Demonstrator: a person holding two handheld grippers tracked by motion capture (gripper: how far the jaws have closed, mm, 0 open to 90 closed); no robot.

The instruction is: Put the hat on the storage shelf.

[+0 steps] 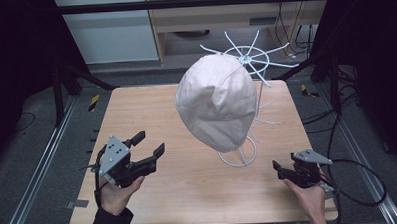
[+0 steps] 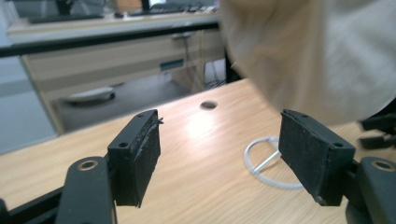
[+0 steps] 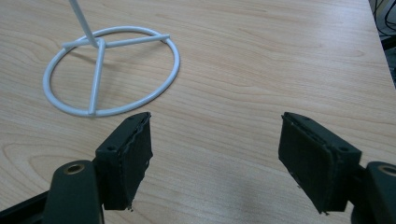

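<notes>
I see the cap (image 1: 217, 102) hanging on the white wire stand (image 1: 236, 157) mid-table (image 1: 146, 114), untouched. My left claw (image 1: 150, 142) and right claw (image 1: 277, 168) both gape empty; I'd judge nothing begun.

Cloth, wire and wood

A matt, pale cloth cap (image 1: 217, 104) hangs on a smooth white wire stand (image 3: 112, 70); the table (image 1: 189, 182) is light wood with a faint sheen; the black jaw pads (image 3: 135, 154) look rough-edged.
</notes>
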